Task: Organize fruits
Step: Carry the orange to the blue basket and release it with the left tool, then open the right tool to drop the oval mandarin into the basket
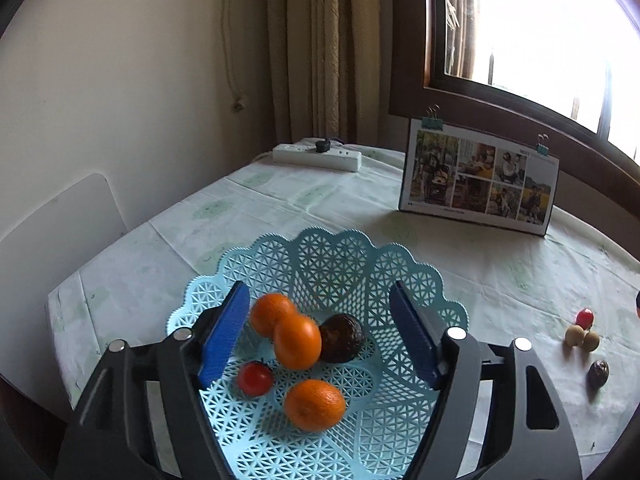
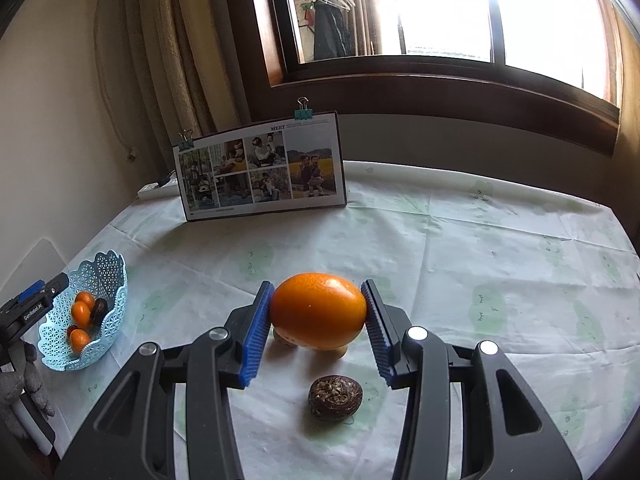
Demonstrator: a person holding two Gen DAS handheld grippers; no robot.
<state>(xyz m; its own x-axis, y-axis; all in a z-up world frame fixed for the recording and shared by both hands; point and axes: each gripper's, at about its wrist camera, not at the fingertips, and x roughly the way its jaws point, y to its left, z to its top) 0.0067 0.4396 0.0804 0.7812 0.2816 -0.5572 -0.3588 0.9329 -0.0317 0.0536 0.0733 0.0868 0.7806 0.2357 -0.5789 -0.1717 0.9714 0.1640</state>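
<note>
Table (image 2: 460,248) covered with a pale cloth printed with faint green motifs; blue lattice basket (image 1: 340,264) sits on it near the left edge, white power strip (image 1: 318,156) at the far left corner, photo board (image 2: 260,168) standing upright at the back near the window. Loose on the cloth: wrinkled dark fruit (image 2: 335,397), two small tan round fruits (image 1: 582,338) touching each other, a small red fruit (image 1: 585,317) just behind them.
</note>
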